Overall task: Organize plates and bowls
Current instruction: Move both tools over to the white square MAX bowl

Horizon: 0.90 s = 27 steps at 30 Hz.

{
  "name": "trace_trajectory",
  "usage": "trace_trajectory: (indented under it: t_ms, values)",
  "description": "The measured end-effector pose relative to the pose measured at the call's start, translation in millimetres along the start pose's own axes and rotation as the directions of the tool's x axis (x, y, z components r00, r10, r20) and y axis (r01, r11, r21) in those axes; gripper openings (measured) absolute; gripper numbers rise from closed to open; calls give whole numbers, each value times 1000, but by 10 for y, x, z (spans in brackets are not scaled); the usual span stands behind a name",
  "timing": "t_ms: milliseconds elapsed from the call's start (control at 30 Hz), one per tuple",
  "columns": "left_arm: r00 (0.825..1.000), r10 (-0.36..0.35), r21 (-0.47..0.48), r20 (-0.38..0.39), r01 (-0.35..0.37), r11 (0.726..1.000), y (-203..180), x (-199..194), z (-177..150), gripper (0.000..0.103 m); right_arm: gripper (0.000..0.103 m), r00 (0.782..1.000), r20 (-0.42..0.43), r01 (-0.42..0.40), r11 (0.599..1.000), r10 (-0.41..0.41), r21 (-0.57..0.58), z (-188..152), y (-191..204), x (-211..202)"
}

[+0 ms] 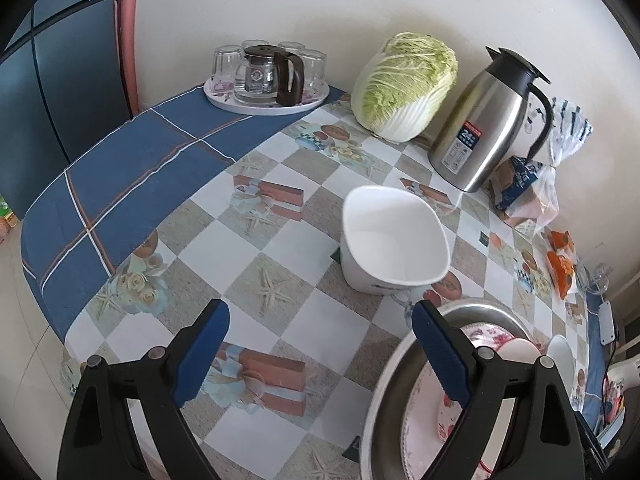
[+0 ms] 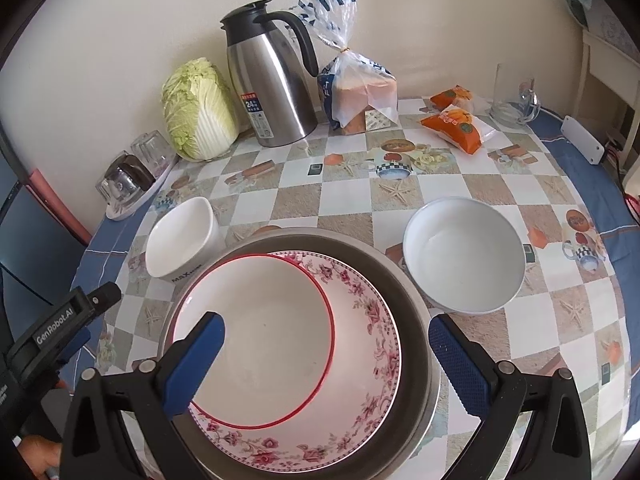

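A steel basin (image 2: pixel 394 280) holds a pink-flowered plate (image 2: pixel 360 364), and a red-rimmed white dish (image 2: pixel 256 340) lies on that plate. My right gripper (image 2: pixel 326 326) hovers open over this stack, with nothing pressed between its blue pads. A round white bowl (image 2: pixel 464 256) stands to the basin's right and a squarish white bowl (image 2: pixel 182 236) to its left. My left gripper (image 1: pixel 320 320) is open above bare tablecloth, the squarish bowl (image 1: pixel 394 236) just beyond it and the basin (image 1: pixel 384 380) under its right finger.
Along the wall stand a cabbage (image 2: pixel 198 112), a steel thermos jug (image 2: pixel 272 84), bagged bread (image 2: pixel 360 100), orange snack packs (image 2: pixel 460 124) and a tray of glasses with a glass pot (image 1: pixel 266 80). The round table's edge (image 1: pixel 44 240) curves away at the left.
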<state>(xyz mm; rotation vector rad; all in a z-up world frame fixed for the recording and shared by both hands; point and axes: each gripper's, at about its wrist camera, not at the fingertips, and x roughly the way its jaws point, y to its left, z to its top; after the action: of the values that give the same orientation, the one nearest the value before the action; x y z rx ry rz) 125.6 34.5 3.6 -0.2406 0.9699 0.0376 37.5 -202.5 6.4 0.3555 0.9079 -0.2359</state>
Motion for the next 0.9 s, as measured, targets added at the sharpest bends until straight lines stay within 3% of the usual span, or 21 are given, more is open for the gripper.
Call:
trace_trajectory:
  t_ms: [367, 633, 900]
  values:
    - [999, 10, -52, -40, -12, 999, 153, 290, 186, 93, 103, 998, 55, -11, 1000, 11, 5, -17, 72, -38]
    - [995, -47, -114, -88, 37, 993, 206, 539, 248, 93, 103, 996, 85, 28, 1000, -28, 3, 58, 121, -107]
    - [995, -80, -138, -67, 71, 988, 262, 600, 266, 93, 103, 996, 86, 38, 999, -37, -11, 270, 250, -132]
